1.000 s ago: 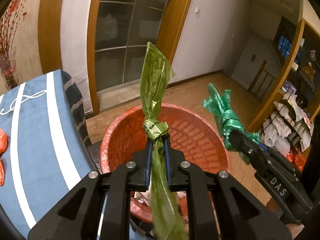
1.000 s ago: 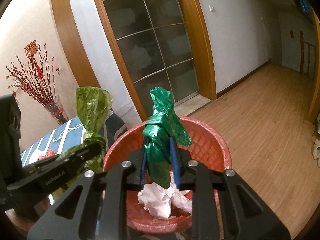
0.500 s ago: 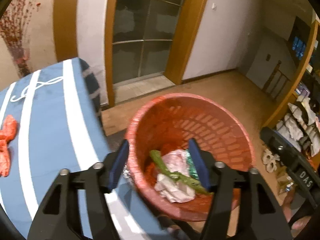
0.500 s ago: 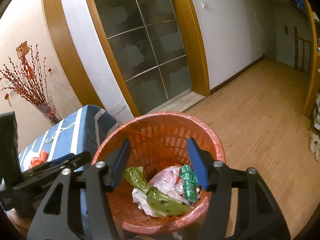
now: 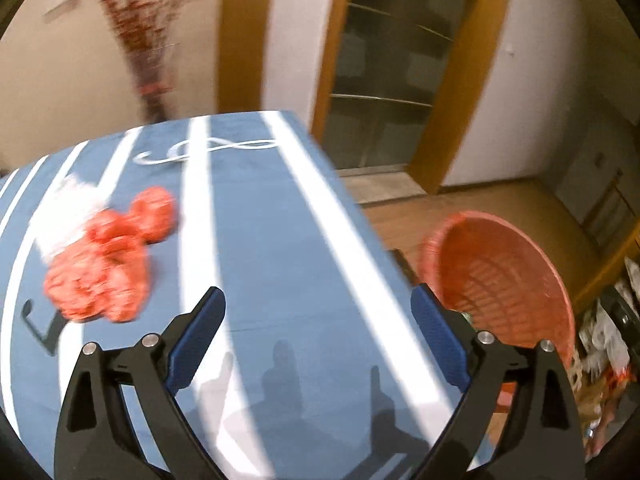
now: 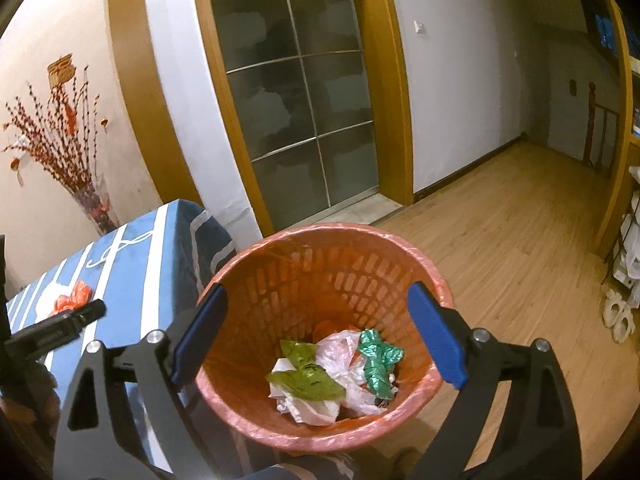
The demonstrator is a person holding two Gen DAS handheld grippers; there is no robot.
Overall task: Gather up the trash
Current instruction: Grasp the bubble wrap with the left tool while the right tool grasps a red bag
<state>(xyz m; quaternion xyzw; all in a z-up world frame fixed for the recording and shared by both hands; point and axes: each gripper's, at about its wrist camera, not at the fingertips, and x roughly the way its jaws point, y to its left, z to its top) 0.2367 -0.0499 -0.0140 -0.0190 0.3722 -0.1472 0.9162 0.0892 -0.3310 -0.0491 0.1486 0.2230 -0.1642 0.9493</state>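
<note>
An orange mesh trash basket (image 6: 360,252) stands on the floor beside the table; it also shows in the left wrist view (image 5: 504,268). In it lie a light green bag (image 6: 306,376), a dark green bag (image 6: 376,362) and white plastic (image 6: 336,364). My right gripper (image 6: 318,334) is open and empty above the basket. My left gripper (image 5: 318,334) is open and empty over the blue striped tablecloth (image 5: 256,240). A crumpled orange-red bag (image 5: 108,264) with white trash (image 5: 66,212) beside it lies on the table, ahead and left of the left gripper. It shows small in the right wrist view (image 6: 74,298).
The left gripper's fingertip (image 6: 86,310) shows at the left in the right wrist view. A vase of red branches (image 6: 94,208) stands behind the table. A glass sliding door (image 6: 296,92) is behind the basket. Wooden floor (image 6: 520,232) stretches to the right, shelves (image 5: 608,344) beyond.
Both grippers opened and dropped their green bags into the basket. The left gripper has since swung left from the basket to over the table. The right gripper stays above the basket.
</note>
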